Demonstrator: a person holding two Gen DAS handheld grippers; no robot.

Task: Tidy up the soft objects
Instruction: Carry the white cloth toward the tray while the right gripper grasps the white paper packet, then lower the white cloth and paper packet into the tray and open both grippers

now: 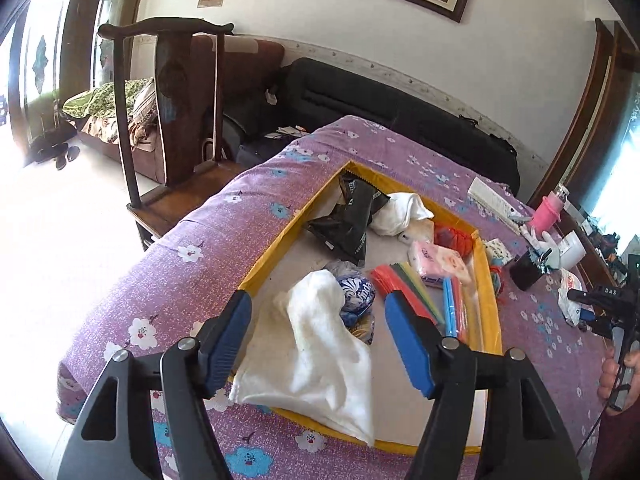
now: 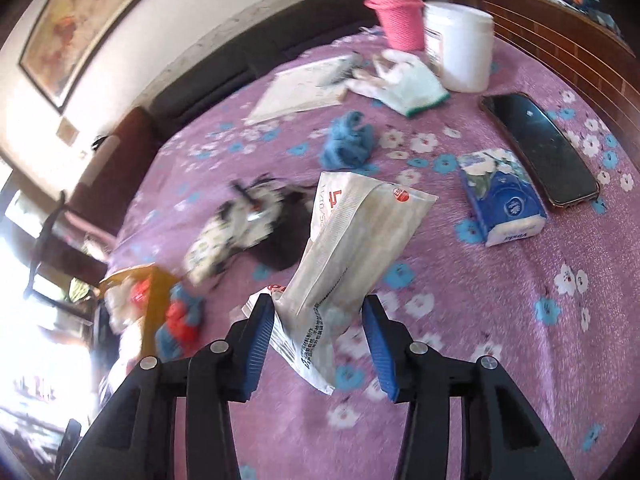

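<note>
Nearest in the right wrist view, a pale plastic-wrapped packet (image 2: 344,264) is seen between the jaws of the right gripper (image 2: 320,344); the jaws are closed on its lower, crumpled end, and the packet is lifted above the flowered table cover (image 2: 500,320). It is judged to be light and soft, with a slippery film, so it is best held at the bunched end, as it is now. In the left wrist view, the left gripper (image 1: 320,344) is released, and a white towel (image 1: 320,344) lies loosely between its open jaws, across the near rim of the yellow-edged tray (image 1: 490,312). The towel is limp and can be taken at any fold. Farther in the tray are seen a blue-patterned bag (image 1: 356,294), coloured strips (image 1: 404,284), a pink tissue pack (image 1: 438,260), a black bag (image 1: 348,220) and a white cloth (image 1: 404,208).
</note>
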